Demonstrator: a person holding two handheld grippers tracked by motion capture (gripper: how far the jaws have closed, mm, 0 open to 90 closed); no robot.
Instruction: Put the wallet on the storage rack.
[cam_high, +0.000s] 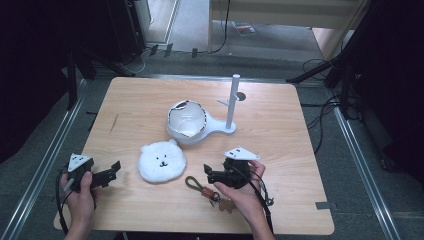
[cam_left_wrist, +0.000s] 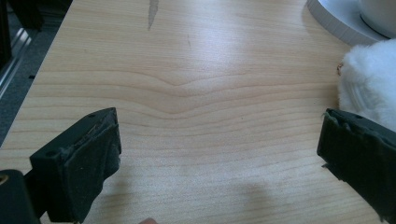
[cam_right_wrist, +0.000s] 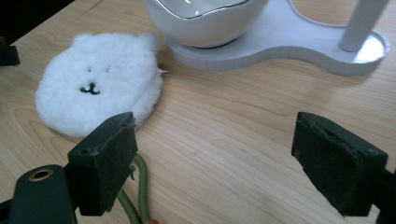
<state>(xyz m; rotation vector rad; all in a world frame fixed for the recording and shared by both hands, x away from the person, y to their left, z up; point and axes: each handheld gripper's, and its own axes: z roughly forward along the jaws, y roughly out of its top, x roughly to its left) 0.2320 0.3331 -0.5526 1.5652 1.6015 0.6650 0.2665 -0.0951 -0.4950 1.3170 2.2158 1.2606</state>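
A white fluffy bear-face pouch (cam_high: 161, 161) lies flat at the table's middle front; it also appears in my right gripper view (cam_right_wrist: 93, 88) and at the edge of my left gripper view (cam_left_wrist: 369, 74). A keychain with a green cord loop (cam_high: 193, 183) lies just right of it, the cord (cam_right_wrist: 140, 186) passing by my right gripper's left jaw. My right gripper (cam_high: 209, 173) (cam_right_wrist: 217, 135) is open over bare wood, pointing toward the pouch with nothing between its jaws. My left gripper (cam_high: 115, 168) (cam_left_wrist: 219, 140) stands open left of the pouch, also holding nothing.
A white bowl (cam_high: 186, 120) (cam_right_wrist: 205, 18) sits on a white stand (cam_high: 222, 131) (cam_right_wrist: 289, 44) with an upright post (cam_high: 232, 100) behind the pouch. The stand's edge (cam_left_wrist: 334, 21) shows ahead of my left gripper. A dark scratch (cam_high: 114, 123) marks the wood at left.
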